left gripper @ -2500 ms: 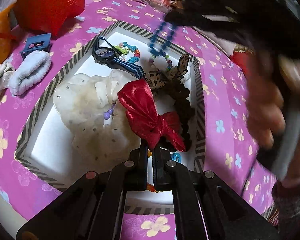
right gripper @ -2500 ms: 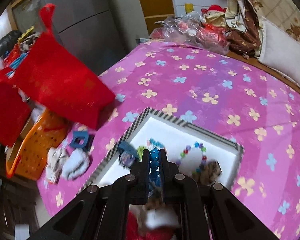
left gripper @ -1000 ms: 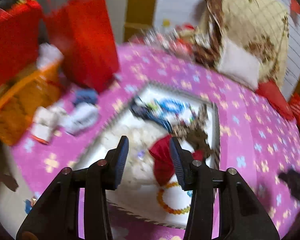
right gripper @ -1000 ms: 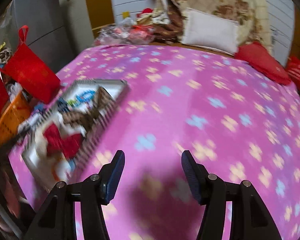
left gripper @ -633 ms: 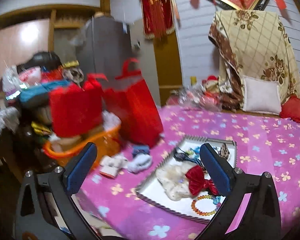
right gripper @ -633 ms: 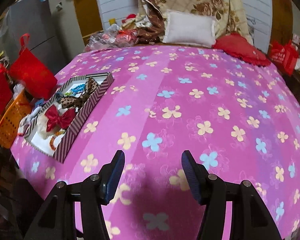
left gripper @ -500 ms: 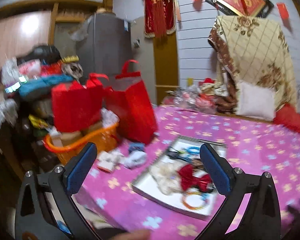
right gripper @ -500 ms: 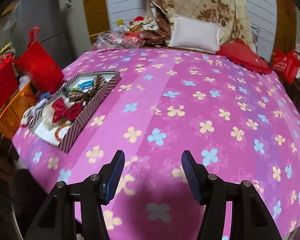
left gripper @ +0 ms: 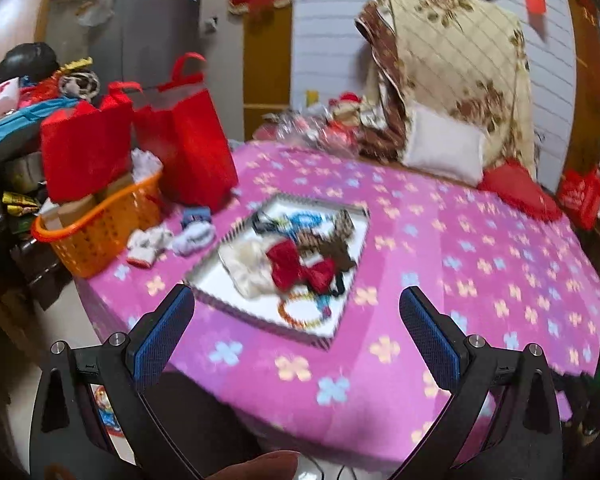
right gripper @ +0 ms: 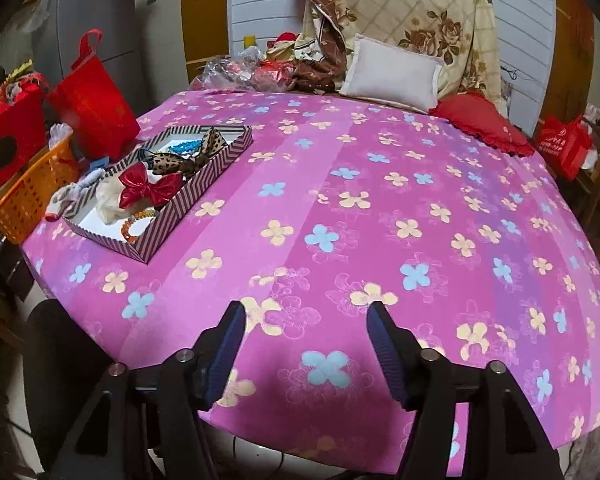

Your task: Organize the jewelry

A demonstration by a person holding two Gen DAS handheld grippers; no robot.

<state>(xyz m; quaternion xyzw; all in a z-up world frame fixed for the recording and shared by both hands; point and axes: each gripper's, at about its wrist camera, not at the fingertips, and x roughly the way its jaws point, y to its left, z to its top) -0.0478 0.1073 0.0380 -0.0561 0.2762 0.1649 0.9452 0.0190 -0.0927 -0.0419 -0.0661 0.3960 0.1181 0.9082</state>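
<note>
A striped-rim tray (left gripper: 342, 322) (right gripper: 204, 184) lies on the pink flowered table, holding a red bow (left gripper: 296, 266) (right gripper: 148, 188), a cream scrunchie (left gripper: 246, 264), a brown spotted bow (right gripper: 188, 160), blue beads (right gripper: 188, 146) and an orange bead bracelet (left gripper: 300, 314) (right gripper: 134, 224). My left gripper (left gripper: 296, 324) hangs wide open off the near table edge, short of the tray, nothing between its fingers. My right gripper (right gripper: 304, 336) sits over the table's near edge, far right of the tray; its jaws are opening and empty.
An orange basket (left gripper: 96, 232) (right gripper: 28, 196) and red bags (left gripper: 188, 140) (right gripper: 96, 104) stand left of the tray, with small cloth items (left gripper: 172, 236) beside them. Pillows and clutter (right gripper: 392, 72) line the far edge. A fingertip (left gripper: 256, 466) shows at the bottom.
Both grippers let go of beads in the tray, opened and pulled back away from it toward the table's near edge. The left jaws went wide; the right widened slightly.
</note>
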